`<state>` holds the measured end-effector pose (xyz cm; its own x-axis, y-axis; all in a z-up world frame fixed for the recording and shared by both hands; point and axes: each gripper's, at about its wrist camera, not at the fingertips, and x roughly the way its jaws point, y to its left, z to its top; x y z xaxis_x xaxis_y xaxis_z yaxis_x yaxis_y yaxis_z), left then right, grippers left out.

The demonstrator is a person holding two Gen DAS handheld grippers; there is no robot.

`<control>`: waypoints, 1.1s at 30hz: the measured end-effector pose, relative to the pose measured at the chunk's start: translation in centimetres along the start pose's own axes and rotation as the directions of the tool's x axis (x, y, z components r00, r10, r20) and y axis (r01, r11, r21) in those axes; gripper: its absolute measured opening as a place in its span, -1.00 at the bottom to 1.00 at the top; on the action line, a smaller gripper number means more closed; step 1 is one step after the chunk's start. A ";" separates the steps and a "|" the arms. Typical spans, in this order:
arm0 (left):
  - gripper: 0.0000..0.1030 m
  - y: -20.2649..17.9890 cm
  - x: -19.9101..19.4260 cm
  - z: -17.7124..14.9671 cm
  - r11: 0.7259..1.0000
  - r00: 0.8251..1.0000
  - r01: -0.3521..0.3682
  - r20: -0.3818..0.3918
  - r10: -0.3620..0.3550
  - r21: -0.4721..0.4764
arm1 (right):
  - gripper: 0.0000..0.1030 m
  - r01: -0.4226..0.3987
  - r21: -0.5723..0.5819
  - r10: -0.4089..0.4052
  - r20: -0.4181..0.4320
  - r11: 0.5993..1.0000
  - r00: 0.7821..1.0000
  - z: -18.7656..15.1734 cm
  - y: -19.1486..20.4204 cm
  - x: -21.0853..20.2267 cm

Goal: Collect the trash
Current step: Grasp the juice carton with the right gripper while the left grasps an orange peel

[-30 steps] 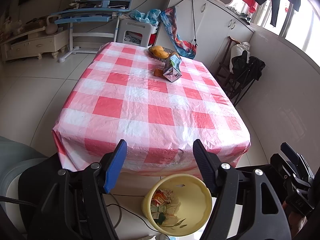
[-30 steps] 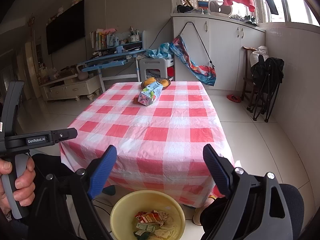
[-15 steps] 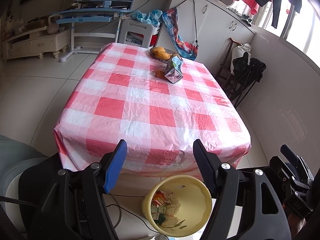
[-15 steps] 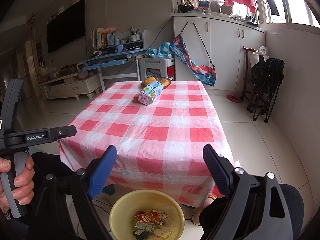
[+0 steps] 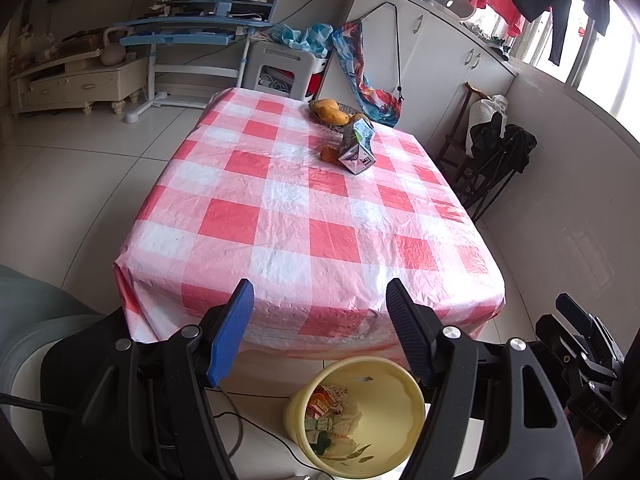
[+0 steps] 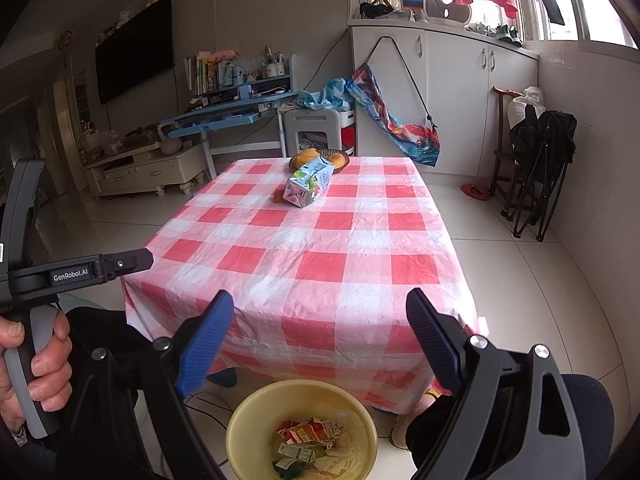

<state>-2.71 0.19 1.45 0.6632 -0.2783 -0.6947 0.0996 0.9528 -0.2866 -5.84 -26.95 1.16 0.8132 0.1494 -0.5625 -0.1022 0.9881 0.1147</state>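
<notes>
Both tongs, left (image 5: 318,320) and right (image 6: 320,332), hang released and empty above the yellow bin (image 6: 240,432) on the floor. The crushed carton (image 6: 308,184) lies far off at twelve o'clock on the checked surface (image 6: 320,264), beside the fruit bowl (image 6: 344,158). Best reach over, pinch its narrow sides, and avoid nudging the fruit.

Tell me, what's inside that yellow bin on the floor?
The yellow bin holds crumpled wrappers, red and white, and a small green-labelled packet. Whatever lies beneath that pile is covered.
</notes>
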 end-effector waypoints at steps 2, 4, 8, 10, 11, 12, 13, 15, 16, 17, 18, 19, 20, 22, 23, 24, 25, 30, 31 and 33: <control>0.28 0.7 0.0 0.4 1.000 1.000 -0.012 0.008 0.012 -0.021 | 0.64 -0.015 -0.002 0.015 -0.004 1.000 1.000 0.6 0.1 0.9; 0.28 1.6 0.1 0.8 0.999 1.000 -0.025 0.016 0.026 -0.045 | 0.64 -0.023 -0.010 0.023 -0.016 1.000 1.000 1.4 0.3 2.2; 0.28 2.8 0.8 1.4 0.996 0.999 -0.044 0.019 0.045 -0.081 | 0.64 -0.041 -0.016 0.041 -0.032 0.999 0.999 3.1 0.6 4.8; 0.28 3.3 1.4 1.8 0.994 0.999 -0.051 0.015 0.052 -0.092 | 0.64 -0.049 -0.015 0.048 -0.037 0.999 0.998 4.2 0.7 6.2; 0.28 3.4 1.7 2.0 0.994 0.998 -0.053 0.013 0.055 -0.095 | 0.64 -0.053 -0.013 0.053 -0.044 0.998 0.998 4.7 0.7 7.0; 0.28 3.4 2.1 2.2 0.994 0.998 -0.056 0.009 0.057 -0.095 | 0.64 -0.060 -0.011 0.059 -0.052 0.998 0.997 5.3 0.7 7.8; 0.28 3.5 2.5 2.4 0.994 0.998 -0.058 0.006 0.059 -0.095 | 0.64 -0.065 -0.006 0.065 -0.058 0.998 0.996 5.9 0.7 8.7; 0.28 3.6 3.4 2.8 0.994 0.998 -0.064 -0.001 0.064 -0.094 | 0.64 -0.071 0.001 0.071 -0.083 0.997 0.994 7.2 0.8 10.9; 0.28 3.6 3.9 3.0 0.993 0.998 -0.069 -0.004 0.069 -0.092 | 0.64 -0.072 0.005 0.072 -0.096 0.997 0.993 7.8 0.9 12.0; 0.28 3.6 4.4 3.2 0.993 0.997 -0.074 -0.010 0.074 -0.089 | 0.64 -0.076 0.011 0.077 -0.104 0.997 0.992 8.5 1.0 13.1; 0.28 3.6 5.0 3.4 0.993 0.997 -0.077 -0.016 0.076 -0.087 | 0.64 -0.084 0.024 0.086 -0.111 0.996 0.990 9.3 1.2 14.2; 0.28 3.5 5.6 3.7 0.993 0.997 -0.080 -0.023 0.078 -0.086 | 0.64 -0.090 0.039 0.094 -0.120 0.995 0.988 10.0 1.2 15.4; 0.28 3.5 6.2 3.9 0.993 0.996 -0.083 -0.031 0.081 -0.084 | 0.64 -0.093 0.053 0.099 -0.128 0.994 0.987 10.6 1.5 16.6; 0.28 3.5 7.2 4.3 0.993 0.995 -0.089 -0.041 0.086 -0.077 | 0.64 -0.092 0.074 0.102 -0.148 0.993 0.984 11.8 1.8 19.1; 0.28 3.5 7.7 4.5 0.993 0.995 -0.092 -0.043 0.089 -0.070 | 0.64 -0.090 0.077 0.101 -0.160 0.993 0.982 12.4 2.3 20.6; 0.28 3.4 8.1 4.8 0.994 0.995 -0.095 -0.044 0.092 -0.063 | 0.64 -0.089 0.080 0.102 -0.174 0.993 0.979 12.8 2.5 21.9; 0.28 3.3 8.6 5.1 0.994 0.995 -0.096 -0.046 0.093 -0.057 | 0.64 -0.082 0.085 0.097 -0.190 0.993 0.977 13.3 2.7 23.3; 0.28 3.2 11.2 6.8 0.995 0.995 -0.089 -0.056 0.086 -0.042 | 0.64 0.005 0.116 0.027 -0.273 0.993 0.962 14.2 1.7 29.3; 0.28 3.0 11.7 7.2 0.996 0.995 -0.085 -0.057 0.083 -0.034 | 0.64 0.010 0.122 0.026 -0.291 0.993 0.956 14.2 1.3 30.2; 0.28 2.5 12.9 8.0 0.997 0.995 -0.077 -0.059 0.076 -0.010 | 0.51 -0.001 0.132 0.044 -0.320 0.991 0.946 14.1 0.6 31.6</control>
<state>12.02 -0.06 -2.93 0.6241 -0.2118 -0.7521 0.0413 0.9702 -0.2388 27.84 -22.15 -5.02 0.5816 0.1962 -0.7895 -0.0268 0.9746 0.2224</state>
